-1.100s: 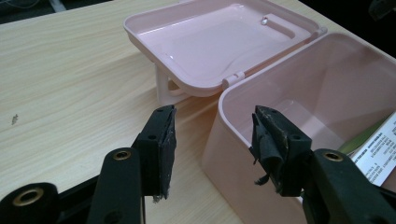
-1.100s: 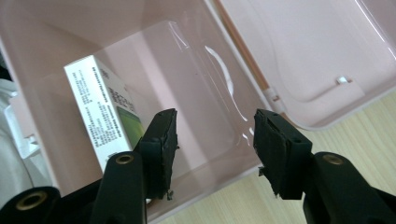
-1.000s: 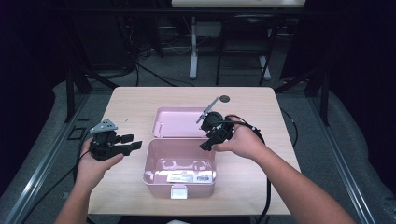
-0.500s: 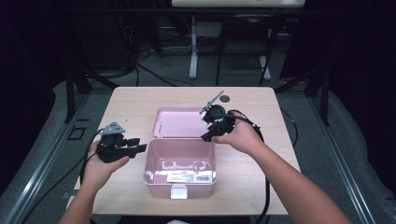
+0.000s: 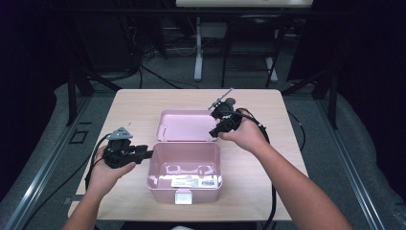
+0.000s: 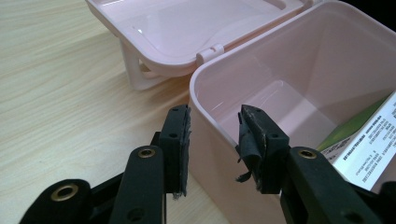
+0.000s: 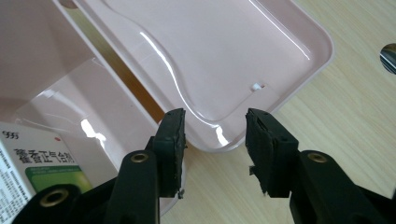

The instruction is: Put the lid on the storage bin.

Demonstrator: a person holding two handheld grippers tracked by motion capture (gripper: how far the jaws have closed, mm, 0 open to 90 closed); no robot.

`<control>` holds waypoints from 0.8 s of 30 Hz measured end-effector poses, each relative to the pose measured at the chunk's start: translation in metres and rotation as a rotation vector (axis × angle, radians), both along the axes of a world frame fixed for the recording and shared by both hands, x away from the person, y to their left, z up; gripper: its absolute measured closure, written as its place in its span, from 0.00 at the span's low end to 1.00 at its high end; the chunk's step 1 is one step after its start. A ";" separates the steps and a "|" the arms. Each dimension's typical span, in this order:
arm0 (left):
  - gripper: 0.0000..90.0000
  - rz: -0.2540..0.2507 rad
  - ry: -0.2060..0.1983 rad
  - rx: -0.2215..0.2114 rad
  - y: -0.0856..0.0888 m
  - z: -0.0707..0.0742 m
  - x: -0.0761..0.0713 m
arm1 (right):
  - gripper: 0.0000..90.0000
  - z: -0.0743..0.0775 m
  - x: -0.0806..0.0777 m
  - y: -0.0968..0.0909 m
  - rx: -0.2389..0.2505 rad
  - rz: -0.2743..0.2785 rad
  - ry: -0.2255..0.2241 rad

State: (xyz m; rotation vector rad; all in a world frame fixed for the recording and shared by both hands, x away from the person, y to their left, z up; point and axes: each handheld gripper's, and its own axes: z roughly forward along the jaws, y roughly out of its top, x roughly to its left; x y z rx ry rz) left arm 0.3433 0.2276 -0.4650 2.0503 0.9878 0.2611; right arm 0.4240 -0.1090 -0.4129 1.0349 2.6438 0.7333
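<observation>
Left gripper [image 5: 143, 154] sits at the left wall of the pink box [image 5: 185, 154], its jaws straddling that rim: one pad [image 6: 179, 140] outside, the other inside, both just clear of the plastic. They have just been closing, with the wall between them, nothing pinched yet. Inside the box, beyond the far jaw, lies a green-and-white carton [image 6: 366, 135]. Right gripper [image 5: 216, 132] hovers at the near corner of the open lid [image 5: 184, 125], jaws released, having just been narrowing, the lid's edge just ahead of them on the table [image 5: 139, 103].
</observation>
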 end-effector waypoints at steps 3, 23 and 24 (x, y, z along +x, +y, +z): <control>0.72 -0.007 0.006 -0.002 -0.001 -0.001 0.000 | 0.63 -0.003 0.004 -0.001 0.026 -0.035 0.005; 0.77 -0.034 0.016 0.002 -0.006 -0.005 0.000 | 0.62 -0.021 0.026 -0.017 0.057 -0.173 0.009; 0.77 -0.033 0.017 -0.001 -0.005 -0.005 0.000 | 0.62 -0.021 0.027 -0.017 0.056 -0.178 0.010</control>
